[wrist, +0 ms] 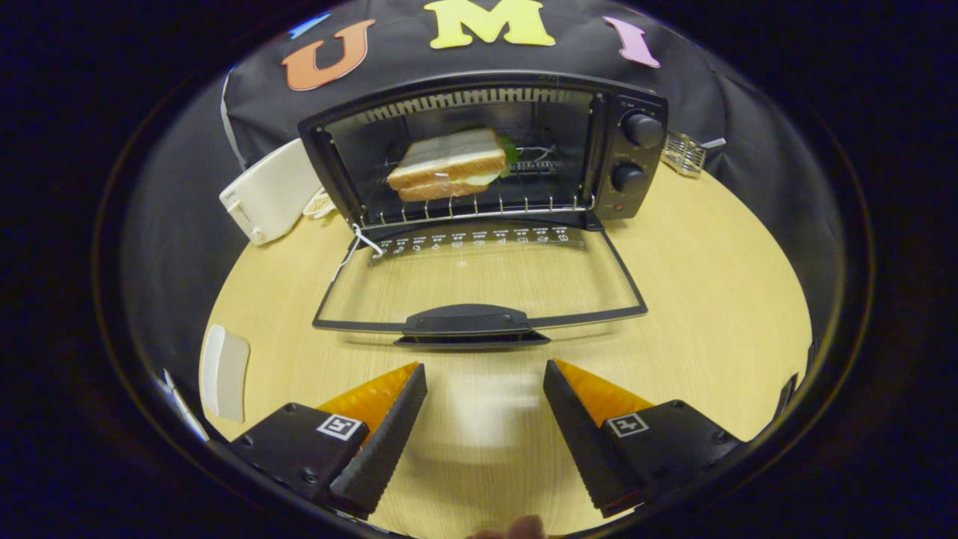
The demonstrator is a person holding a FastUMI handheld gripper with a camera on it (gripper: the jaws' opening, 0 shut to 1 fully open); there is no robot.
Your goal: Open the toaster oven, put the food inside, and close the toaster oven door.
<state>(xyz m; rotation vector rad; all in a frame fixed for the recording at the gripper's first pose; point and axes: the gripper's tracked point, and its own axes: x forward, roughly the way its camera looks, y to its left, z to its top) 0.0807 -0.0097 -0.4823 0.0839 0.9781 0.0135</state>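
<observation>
The gripper [485, 389] sits at the bottom of the frame with its fingers spread apart and nothing between them, above bare table [711, 299]. Just beyond the fingertips, mid-frame, the oven [479, 150] door [479, 288] lies folded flat, its handle [468, 320] nearest the fingers. Inside, in the upper middle, the sandwich [447, 166] rests on the rack [479, 209]. A white toaster [269, 191] stands at the upper left, just beside the oven. A small wire basket [685, 153] sits at the upper right.
</observation>
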